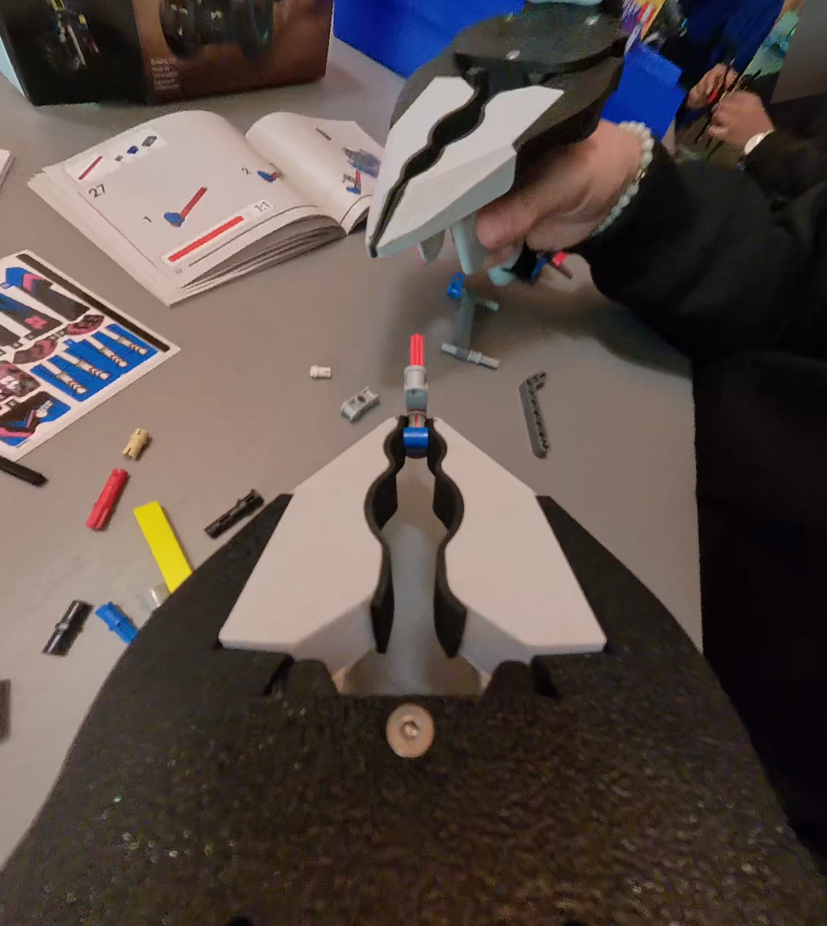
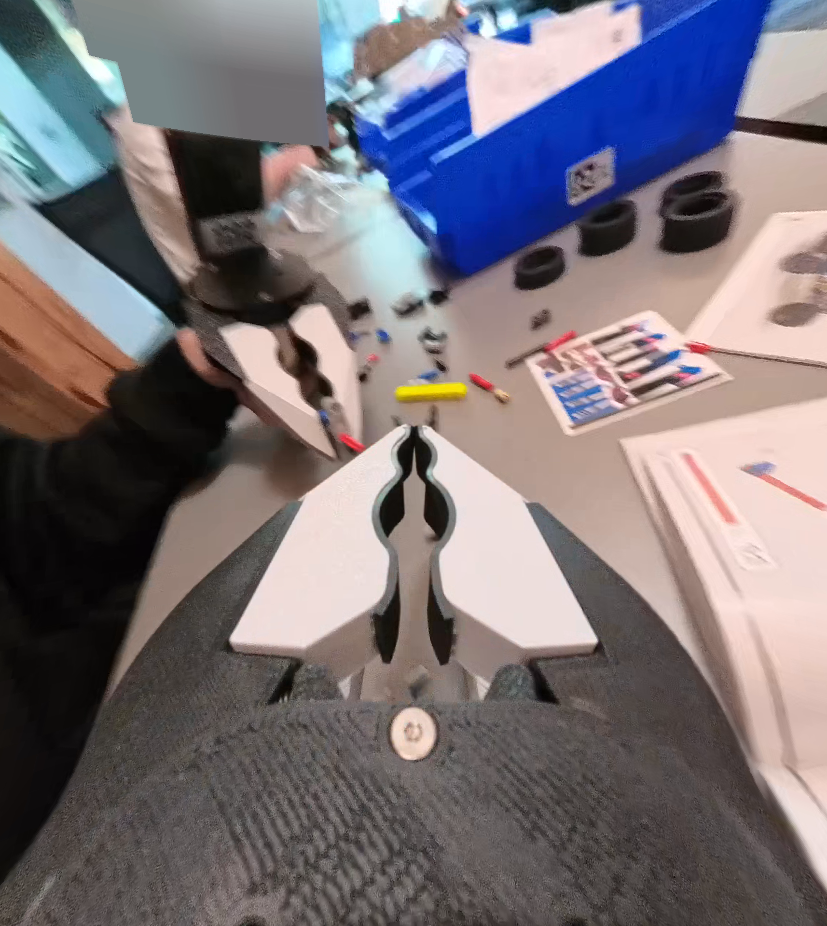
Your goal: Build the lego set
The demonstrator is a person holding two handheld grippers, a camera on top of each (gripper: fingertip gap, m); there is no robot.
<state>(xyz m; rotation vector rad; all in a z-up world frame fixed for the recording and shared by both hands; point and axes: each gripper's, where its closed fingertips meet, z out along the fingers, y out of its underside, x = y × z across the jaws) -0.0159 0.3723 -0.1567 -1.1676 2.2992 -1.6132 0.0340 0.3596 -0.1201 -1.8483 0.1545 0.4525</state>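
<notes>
My left gripper (image 1: 415, 426) is shut on a small blue connector (image 1: 415, 438). A red axle (image 1: 416, 348) runs out of it beyond the tips and carries grey bushes (image 1: 414, 383). I hold this above the grey table (image 1: 261, 351). My right gripper (image 2: 414, 428) is shut with nothing visible between its tips. In the left wrist view it hangs raised at the upper right (image 1: 374, 250), held by a hand. In the right wrist view, the left gripper (image 2: 336, 441) shows at left with the blue connector (image 2: 324, 416) and red axle (image 2: 351, 442).
An open instruction booklet (image 1: 201, 200), a sticker sheet (image 1: 50, 351) and the set's box (image 1: 151, 45) lie on the left. Loose parts are scattered around: a yellow piece (image 1: 163, 546), a red pin (image 1: 106, 498), a grey angled beam (image 1: 534, 416) and a grey sub-assembly (image 1: 469, 325). A blue bin (image 2: 552, 165) and black tyres (image 2: 607, 228) stand at the back. There is about 7 cm between the tips of the two grippers. Between my left fingertips and the yellow piece (image 1: 163, 546) there is roughly 10 cm.
</notes>
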